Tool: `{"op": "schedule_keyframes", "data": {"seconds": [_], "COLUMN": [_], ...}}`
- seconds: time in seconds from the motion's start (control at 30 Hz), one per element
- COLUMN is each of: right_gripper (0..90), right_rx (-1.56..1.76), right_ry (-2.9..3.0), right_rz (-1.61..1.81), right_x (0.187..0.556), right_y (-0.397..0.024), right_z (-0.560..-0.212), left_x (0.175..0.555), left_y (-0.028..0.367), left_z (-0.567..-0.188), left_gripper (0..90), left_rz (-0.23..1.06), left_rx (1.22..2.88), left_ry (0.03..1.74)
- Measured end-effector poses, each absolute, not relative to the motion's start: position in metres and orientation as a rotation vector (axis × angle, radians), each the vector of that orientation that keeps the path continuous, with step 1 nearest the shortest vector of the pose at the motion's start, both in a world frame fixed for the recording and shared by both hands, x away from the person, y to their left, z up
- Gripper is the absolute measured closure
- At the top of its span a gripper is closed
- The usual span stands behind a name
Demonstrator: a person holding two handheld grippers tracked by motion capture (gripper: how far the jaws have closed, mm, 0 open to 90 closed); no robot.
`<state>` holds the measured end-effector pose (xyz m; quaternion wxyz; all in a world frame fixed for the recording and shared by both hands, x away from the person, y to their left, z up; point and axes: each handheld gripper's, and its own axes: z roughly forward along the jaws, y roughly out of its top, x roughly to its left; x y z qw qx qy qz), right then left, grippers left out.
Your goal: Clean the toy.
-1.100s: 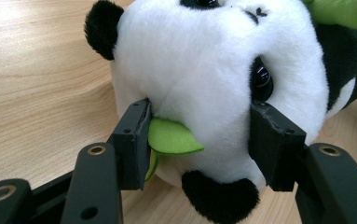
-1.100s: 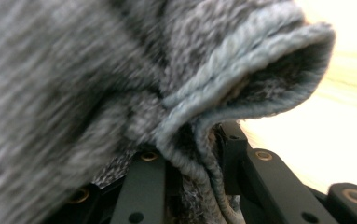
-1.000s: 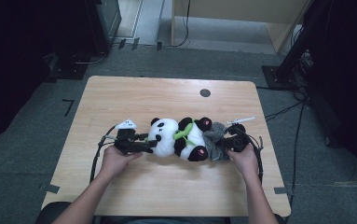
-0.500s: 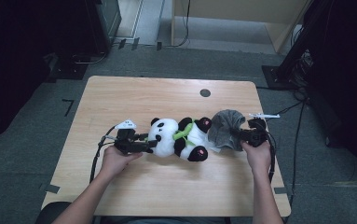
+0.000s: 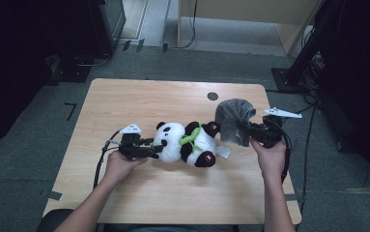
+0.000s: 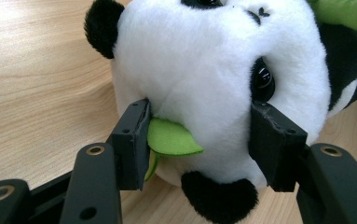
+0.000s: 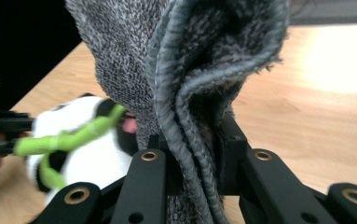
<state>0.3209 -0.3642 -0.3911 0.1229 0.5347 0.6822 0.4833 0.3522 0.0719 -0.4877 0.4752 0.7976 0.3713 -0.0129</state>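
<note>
Left gripper (image 5: 159,147), jaws clamped on the head of the plush panda (image 5: 187,144), one pad against the cheek beside a green felt leaf (image 6: 171,139), the other just below an eye; panda on its side near the middle of the wooden table (image 5: 139,101), head toward the left gripper, green strap (image 5: 191,137) across the body. Right gripper (image 5: 242,128), jaws pinched narrow on bunched folds of the grey knit cloth (image 5: 233,118), held up off the table just beside the panda's feet.
</note>
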Motion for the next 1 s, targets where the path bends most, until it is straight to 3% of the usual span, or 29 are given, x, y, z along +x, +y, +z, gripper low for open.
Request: {"op": "schedule_keyframes", "data": {"seconds": [0.53, 0.73, 1.0], "right_gripper": [77.2, 77.0, 77.2], "right_rx": [1.279, 1.336, 1.461], "right_ry": [2.266, 2.384, 2.390], "right_rz": [1.546, 1.427, 1.303], "right_x": [0.310, 0.321, 0.332], "right_y": [-0.284, -0.273, -0.289], "right_z": [-0.369, -0.398, -0.428], "left_x": [0.352, 0.352, 0.351], "left_y": [0.072, 0.071, 0.070], "left_z": [-0.487, -0.487, -0.487], "left_gripper": [43.6, 43.5, 43.5], "left_rz": [-0.026, -0.022, -0.015], "left_rx": [1.957, 1.960, 1.962], "left_ry": [0.902, 0.899, 0.895]}}
